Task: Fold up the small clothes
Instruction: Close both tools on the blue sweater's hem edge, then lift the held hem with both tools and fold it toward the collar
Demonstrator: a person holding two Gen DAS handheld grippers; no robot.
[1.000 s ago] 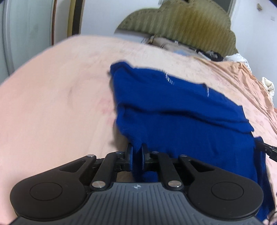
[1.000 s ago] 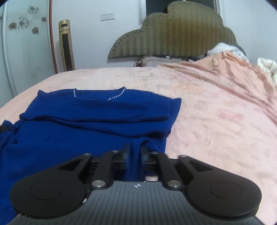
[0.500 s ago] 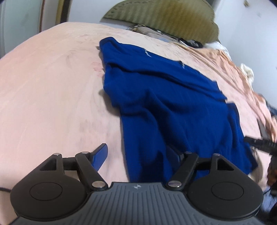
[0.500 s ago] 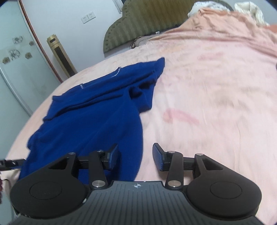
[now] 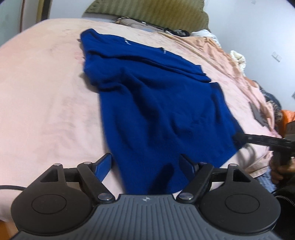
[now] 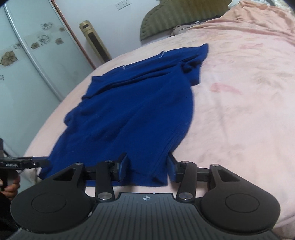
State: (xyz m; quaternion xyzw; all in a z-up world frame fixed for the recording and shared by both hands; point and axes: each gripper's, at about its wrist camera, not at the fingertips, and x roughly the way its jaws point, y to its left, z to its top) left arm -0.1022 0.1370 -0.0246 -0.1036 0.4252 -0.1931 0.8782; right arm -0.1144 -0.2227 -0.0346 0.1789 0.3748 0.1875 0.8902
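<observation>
A dark blue knit top (image 5: 153, 96) lies spread on the pink bed (image 5: 46, 103), collar end far, hem near; it also shows in the right wrist view (image 6: 132, 110). My left gripper (image 5: 146, 166) is open, its jaws straddling the hem's near left corner without closing. My right gripper (image 6: 146, 169) is open, its jaws either side of the hem's near right corner. The right gripper's fingers (image 5: 258, 139) show at the right edge of the left wrist view; the left gripper's fingers (image 6: 27, 160) show at the left edge of the right wrist view.
An olive padded headboard (image 6: 184, 16) and pillows stand at the far end. A rumpled peach blanket (image 5: 230, 61) lies along the bed's right side. A wardrobe door (image 6: 22, 61) and a gold tower appliance (image 6: 95, 42) stand beyond the bed's left edge.
Both grippers were shut on the hem a second ago. They let go, opened, and pulled back to the near hem corners; the top now lies flat on the bed.
</observation>
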